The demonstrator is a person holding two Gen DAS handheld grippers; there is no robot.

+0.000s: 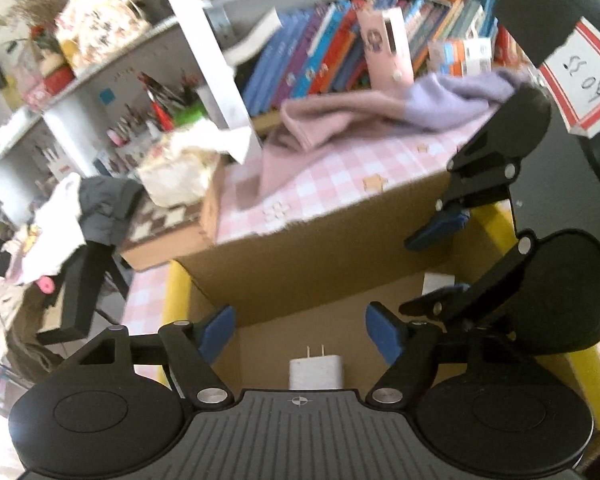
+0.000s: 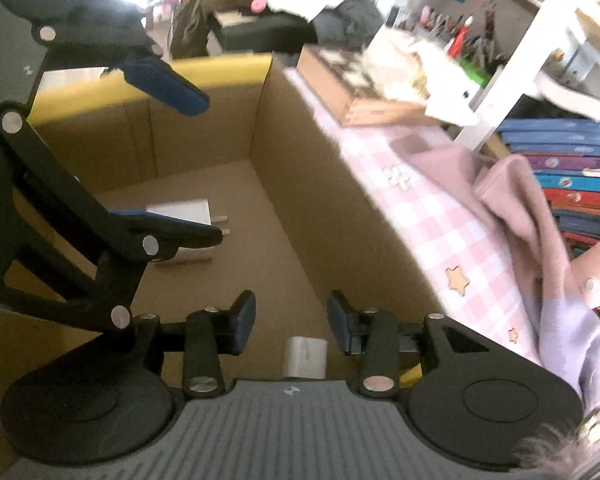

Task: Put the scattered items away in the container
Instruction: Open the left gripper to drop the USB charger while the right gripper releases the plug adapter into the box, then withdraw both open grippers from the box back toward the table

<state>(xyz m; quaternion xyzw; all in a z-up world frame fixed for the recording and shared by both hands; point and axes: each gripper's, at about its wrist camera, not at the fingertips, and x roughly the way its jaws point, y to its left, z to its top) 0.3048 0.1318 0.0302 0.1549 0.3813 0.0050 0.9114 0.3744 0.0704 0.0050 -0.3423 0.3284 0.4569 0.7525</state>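
Note:
An open cardboard box (image 1: 300, 272) with a yellow rim stands on the table, and both grippers hang inside it. My left gripper (image 1: 302, 334) is open. A white charger plug (image 1: 316, 370) lies on the box floor under the gap, free of the blue pads. My right gripper (image 2: 292, 320) is open too. A small white adapter (image 2: 306, 356) lies on the box (image 2: 300, 160) floor below its pads, touching neither. In the right wrist view the left gripper (image 2: 198, 164) reaches in from the left over the charger plug (image 2: 184, 212). In the left wrist view the right gripper (image 1: 436, 264) enters from the right.
A pink checked tablecloth (image 2: 432, 216) lies beside the box, with small wooden stars (image 2: 458, 280) on it. A pink and lilac cloth (image 1: 364, 116) is heaped near a row of books (image 1: 324, 52). A wooden chess box (image 2: 360, 96) sits farther along.

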